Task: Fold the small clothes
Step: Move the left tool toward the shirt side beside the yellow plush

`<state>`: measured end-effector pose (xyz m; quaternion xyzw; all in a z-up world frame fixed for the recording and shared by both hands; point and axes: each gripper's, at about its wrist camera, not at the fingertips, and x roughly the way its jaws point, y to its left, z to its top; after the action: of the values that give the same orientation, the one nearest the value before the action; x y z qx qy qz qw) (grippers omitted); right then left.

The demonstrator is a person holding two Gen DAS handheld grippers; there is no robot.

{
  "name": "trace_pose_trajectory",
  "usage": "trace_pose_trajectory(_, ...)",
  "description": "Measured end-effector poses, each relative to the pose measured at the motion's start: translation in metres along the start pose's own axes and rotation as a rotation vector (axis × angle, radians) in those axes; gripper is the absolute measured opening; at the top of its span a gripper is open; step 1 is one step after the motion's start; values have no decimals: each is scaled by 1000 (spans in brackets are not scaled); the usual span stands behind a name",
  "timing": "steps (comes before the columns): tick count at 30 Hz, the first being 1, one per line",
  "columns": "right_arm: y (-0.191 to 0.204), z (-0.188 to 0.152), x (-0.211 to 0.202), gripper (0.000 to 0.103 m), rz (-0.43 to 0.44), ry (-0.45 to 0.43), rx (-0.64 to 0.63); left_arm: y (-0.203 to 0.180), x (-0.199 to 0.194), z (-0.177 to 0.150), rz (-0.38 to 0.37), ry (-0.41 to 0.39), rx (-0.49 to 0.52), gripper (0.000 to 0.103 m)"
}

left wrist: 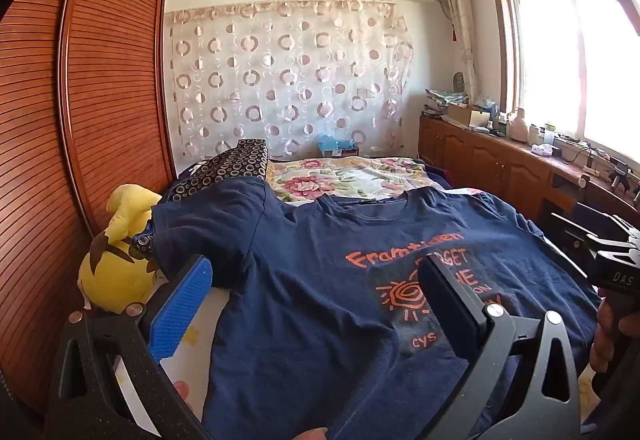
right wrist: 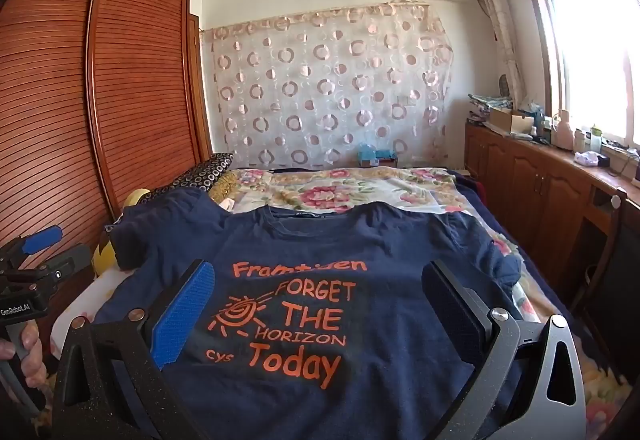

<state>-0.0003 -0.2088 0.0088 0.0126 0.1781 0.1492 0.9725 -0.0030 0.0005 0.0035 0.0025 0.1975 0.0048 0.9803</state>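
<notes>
I see the bed [right wrist: 400, 184] first, covered by a floral blanket [right wrist: 344, 192], with a slatted wooden wardrobe [right wrist: 120, 80] along its left side and a low wooden cabinet [right wrist: 532, 176] under the window on the right. On the near half of the bed lies the navy T-shirt [right wrist: 320, 240], spread flat, face up, collar away from me, its orange print readable in my right wrist view. The shirt's left sleeve rides up over a dotted dark pillow [left wrist: 224, 168], and a yellow plush toy [left wrist: 116, 252] sits just beside that sleeve against the wardrobe. My left gripper [left wrist: 316, 296] hovers over the shirt's left flank with its fingers spread wide, grasping nothing. My right gripper [right wrist: 320, 304] hangs over the printed chest, likewise released and apart from the cloth.
</notes>
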Motion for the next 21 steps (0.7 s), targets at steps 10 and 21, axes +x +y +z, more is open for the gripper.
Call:
trace_pose_trajectory(10, 2, 0, 0, 103, 1, 2, -3, 0, -1, 0, 0, 1, -1, 103)
trace_pose_trajectory(21, 0, 0, -1, 103, 2, 1, -4, -3, -1, 0, 1, -1, 0, 103)
